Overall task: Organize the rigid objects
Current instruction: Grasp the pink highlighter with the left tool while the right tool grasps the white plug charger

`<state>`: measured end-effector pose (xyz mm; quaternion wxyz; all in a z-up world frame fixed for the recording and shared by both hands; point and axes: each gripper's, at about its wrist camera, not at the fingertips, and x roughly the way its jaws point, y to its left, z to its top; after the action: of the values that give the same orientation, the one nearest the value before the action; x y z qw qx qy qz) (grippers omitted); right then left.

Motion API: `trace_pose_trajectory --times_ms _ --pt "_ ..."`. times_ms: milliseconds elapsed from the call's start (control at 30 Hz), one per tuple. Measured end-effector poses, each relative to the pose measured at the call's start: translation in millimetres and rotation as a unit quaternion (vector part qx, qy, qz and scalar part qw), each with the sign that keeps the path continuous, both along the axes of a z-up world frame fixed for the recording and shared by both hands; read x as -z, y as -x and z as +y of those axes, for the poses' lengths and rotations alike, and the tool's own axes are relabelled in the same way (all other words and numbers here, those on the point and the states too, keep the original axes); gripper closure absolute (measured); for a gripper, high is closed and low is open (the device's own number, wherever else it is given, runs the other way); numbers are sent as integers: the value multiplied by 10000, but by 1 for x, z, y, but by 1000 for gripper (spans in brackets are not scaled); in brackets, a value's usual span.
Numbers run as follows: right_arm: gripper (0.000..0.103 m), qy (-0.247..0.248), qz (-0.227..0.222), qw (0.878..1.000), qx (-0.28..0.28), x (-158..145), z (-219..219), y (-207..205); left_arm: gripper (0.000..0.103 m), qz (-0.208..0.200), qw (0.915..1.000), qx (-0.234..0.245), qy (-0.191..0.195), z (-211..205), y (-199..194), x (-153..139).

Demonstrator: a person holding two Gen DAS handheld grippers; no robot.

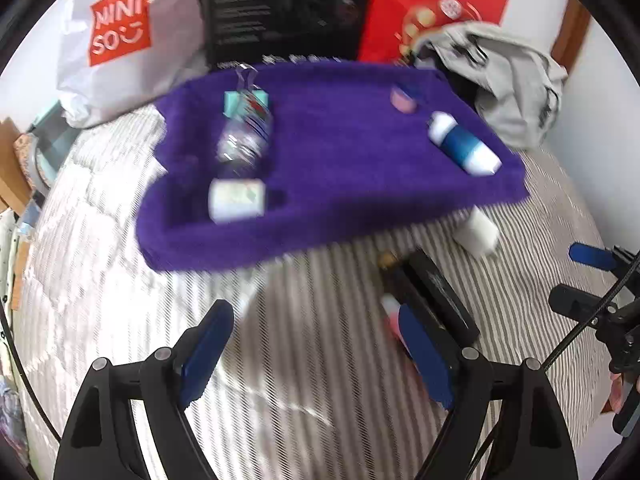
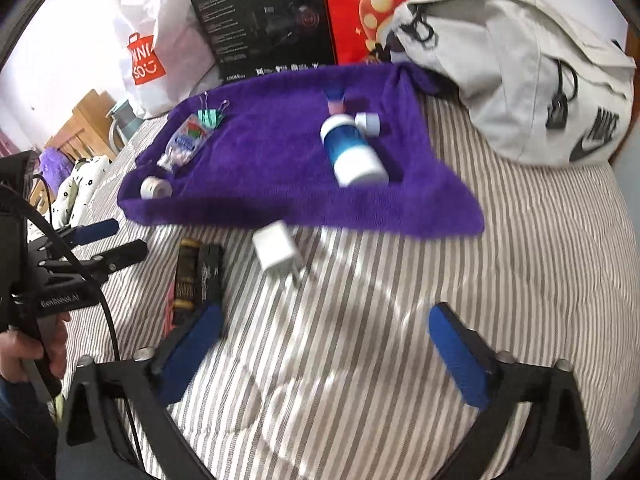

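Left tool (image 1: 316, 344): its two blue fingers stand wide apart at the bottom of the left view, with nothing between them, only striped bed under them.
Right tool (image 2: 324, 344): its fingers are spread wide too, at the bottom of the right view, with nothing in them.
Bed (image 2: 400, 320): it has a cover with grey and white stripes and fills the lower half of both views.
Purple towel (image 2: 280, 168): it lies flat on the bed in the middle of the frame, above both tools and well apart from them.
Blue and white bottle (image 2: 352, 152): it lies on its side on the right part of the towel, up past the right tool.
Small white cap (image 2: 368, 122): it is just beside the top end of the bottle.
Clear bottle (image 2: 186, 146): it lies on the left part of the towel.
Green clips (image 2: 210, 116): they are at the upper end of the clear bottle.
White roll (image 2: 155, 188): it sits on the towel near its lower left corner.
White plug (image 2: 276, 252): it lies on the bed just below the towel's front edge, between the towel and the right tool.
Black things (image 2: 200, 276): they lie on the bed just above the right tool's left finger; they are too blurry to name.
Grey bag (image 2: 520, 72): upper right, behind the towel.
Boxes and white shopping bag (image 2: 160, 40): along the top, behind the towel.
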<state>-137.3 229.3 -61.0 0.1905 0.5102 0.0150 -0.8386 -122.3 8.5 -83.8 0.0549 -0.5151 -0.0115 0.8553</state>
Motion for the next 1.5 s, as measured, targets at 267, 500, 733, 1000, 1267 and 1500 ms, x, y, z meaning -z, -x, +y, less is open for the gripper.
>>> trace_pose_trajectory --times_ms 267,500,733,1000,1267,1500 --pt "0 179 -1 9996 228 3 10 -30 19 -121 9995 267 -77 24 -15 9" --pt "0 249 -99 9988 417 8 17 -38 18 -209 9993 290 -131 29 -16 16" --pt "0 251 -75 9987 441 10 11 -40 12 -139 9993 277 186 27 -18 19" --pt "0 93 -5 9992 379 8 3 -40 13 -156 9991 119 371 10 -19 22" --pt "0 45 -28 9995 314 8 -2 -38 21 70 9991 140 404 11 -28 23" --pt "0 12 234 9996 153 3 -9 -33 66 294 9983 380 340 15 -31 17"
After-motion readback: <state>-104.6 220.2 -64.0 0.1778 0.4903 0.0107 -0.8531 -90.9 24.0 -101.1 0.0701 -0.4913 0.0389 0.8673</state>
